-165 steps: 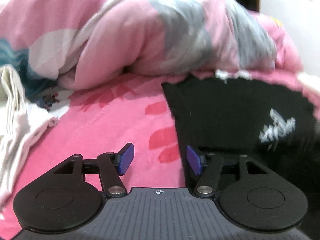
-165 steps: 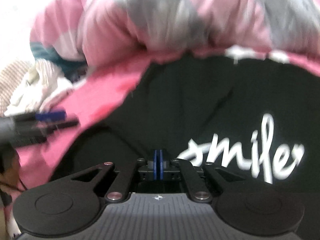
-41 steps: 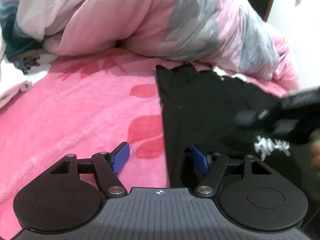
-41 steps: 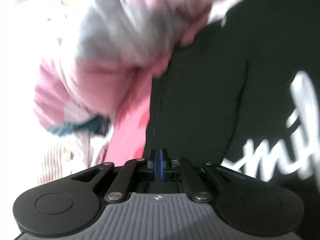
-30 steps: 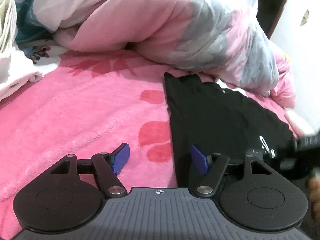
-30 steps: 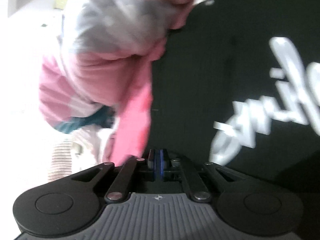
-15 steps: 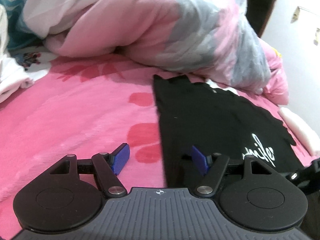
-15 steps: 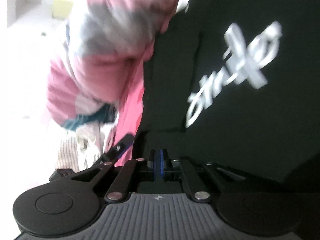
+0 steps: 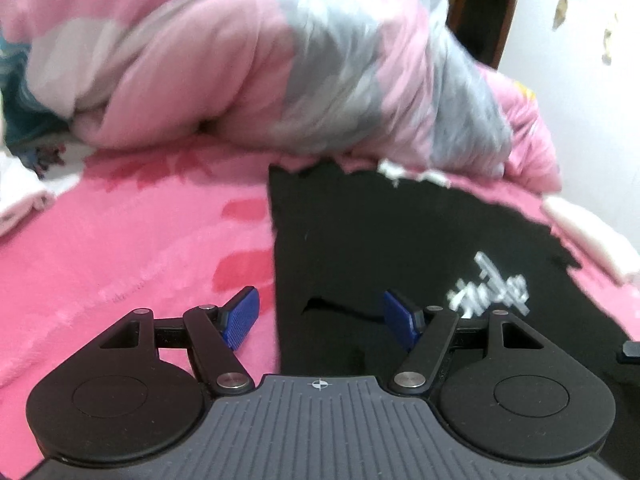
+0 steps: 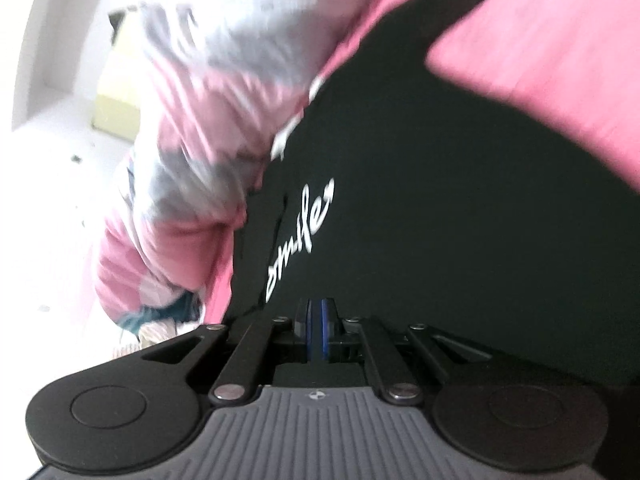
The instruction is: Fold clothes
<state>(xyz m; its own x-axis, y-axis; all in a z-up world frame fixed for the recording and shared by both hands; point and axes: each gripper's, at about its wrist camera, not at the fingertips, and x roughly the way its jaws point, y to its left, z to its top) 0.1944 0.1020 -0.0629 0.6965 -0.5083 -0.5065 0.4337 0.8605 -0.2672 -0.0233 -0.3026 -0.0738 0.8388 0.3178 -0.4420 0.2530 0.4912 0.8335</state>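
Left wrist view shows the black T-shirt [image 9: 400, 248] lying flat on the pink bed [image 9: 132, 248], its left edge running toward the heaped quilt [image 9: 280, 72] at the head side. The left gripper [image 9: 318, 316] hangs over the near left edge of the shirt with its fingers [image 9: 240, 316] spread apart and nothing between the pads; one finger is over the pink cover, the other over the black cloth.

Right wrist view shows the right gripper [image 10: 316, 330] with its fingers pressed together. Dark cloth lies just in front of them, but I cannot tell if a thin hem is pinched between the pads. The T-shirt [image 10: 440, 200] with white lettering [image 10: 300, 240] fills this view and reaches up to the quilt [image 10: 208, 92].

The step seems to be taking the near hem for a fold. To do it well, the left fingers should go down on the left near corner and close on both layers. Both corners should then rise together and travel evenly toward the quilt side, so the hem stays straight and no crease forms. The picture is blurred, so a slower motion is safer.
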